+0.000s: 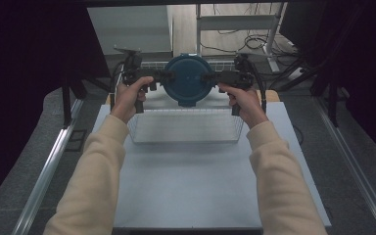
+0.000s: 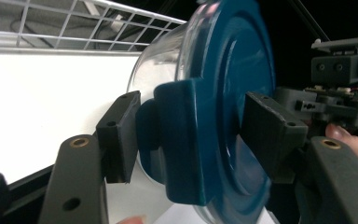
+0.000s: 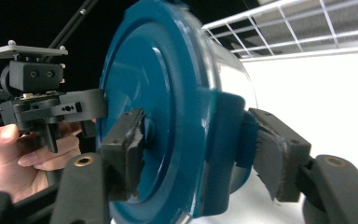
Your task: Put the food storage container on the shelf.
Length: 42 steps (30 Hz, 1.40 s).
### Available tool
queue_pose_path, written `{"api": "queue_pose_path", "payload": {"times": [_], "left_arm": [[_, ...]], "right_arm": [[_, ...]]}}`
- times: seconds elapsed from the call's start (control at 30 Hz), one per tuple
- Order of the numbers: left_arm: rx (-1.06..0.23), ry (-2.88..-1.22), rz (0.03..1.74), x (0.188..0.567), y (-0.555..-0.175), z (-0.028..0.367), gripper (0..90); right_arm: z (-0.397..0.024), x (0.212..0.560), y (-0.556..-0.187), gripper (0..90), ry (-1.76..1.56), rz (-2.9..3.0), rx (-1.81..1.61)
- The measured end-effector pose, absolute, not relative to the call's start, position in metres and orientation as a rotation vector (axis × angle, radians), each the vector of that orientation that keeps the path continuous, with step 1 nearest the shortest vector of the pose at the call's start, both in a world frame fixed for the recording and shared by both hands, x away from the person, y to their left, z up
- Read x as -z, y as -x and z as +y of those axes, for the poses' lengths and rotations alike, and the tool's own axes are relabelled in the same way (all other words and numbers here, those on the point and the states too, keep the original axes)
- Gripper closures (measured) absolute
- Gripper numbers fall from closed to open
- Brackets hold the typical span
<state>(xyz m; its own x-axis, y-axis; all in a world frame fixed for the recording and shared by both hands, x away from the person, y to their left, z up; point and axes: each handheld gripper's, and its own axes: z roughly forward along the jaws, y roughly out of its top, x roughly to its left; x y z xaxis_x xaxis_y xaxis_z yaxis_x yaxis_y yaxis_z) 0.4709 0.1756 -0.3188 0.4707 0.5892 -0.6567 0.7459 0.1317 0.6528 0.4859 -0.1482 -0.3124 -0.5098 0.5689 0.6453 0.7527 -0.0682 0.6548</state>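
Over the pale grey table (image 1: 191, 186) and the white wire basket (image 1: 186, 128) hangs a round clear glass container with a dark blue lid (image 1: 188, 81). The left gripper (image 1: 164, 76) and right gripper (image 1: 211, 77) each clamp one lid clip, on opposite sides.

1. In the left gripper view, your left gripper (image 2: 191, 135) covers part of the blue lid (image 2: 228, 93), and the container's clear glass body (image 2: 161, 70) runs out at the top and bottom edges.
2. In the right gripper view, your right gripper (image 3: 196, 154) hides the lid's clip, and the lid's top is cut off.
3. In the high view, the lid (image 1: 188, 81) hides the container beneath it, and the wire basket (image 1: 186, 127) mesh is too fine to read.
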Motion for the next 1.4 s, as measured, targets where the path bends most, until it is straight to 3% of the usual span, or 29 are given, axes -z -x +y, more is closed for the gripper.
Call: {"api": "queue_pose_path", "payload": {"times": [0.37, 0.53, 0.7, 0.9, 1.13, 1.4], "left_arm": [[0.292, -1.451, 1.26, 0.342, -0.49, 0.178, 34.1], [0.268, -1.431, 1.246, 0.344, -0.487, 0.177, 33.7], [0.18, -1.468, 1.248, 0.342, -0.482, 0.175, 25.9], [-0.061, -1.561, 1.22, 0.325, -0.45, 0.176, 19.2], [-0.16, -1.615, 1.123, 0.319, -0.398, 0.183, 20.1], [-0.195, -1.683, 1.05, 0.346, -0.331, 0.188, 20.3]], "right_arm": [[-0.15, 0.33, -0.5, 36.1, 1.553, -1.839, 1.568], [-0.151, 0.332, -0.5, 35.3, 1.543, -1.847, 1.595], [-0.144, 0.328, -0.493, 24.2, 1.563, -1.927, 1.616], [-0.147, 0.316, -0.467, 15.7, 1.604, -2.037, 1.722], [-0.169, 0.307, -0.425, 15.8, 1.467, -2.276, 1.783], [-0.193, 0.327, -0.36, 19.2, 1.347, -2.5, 1.792]]}}
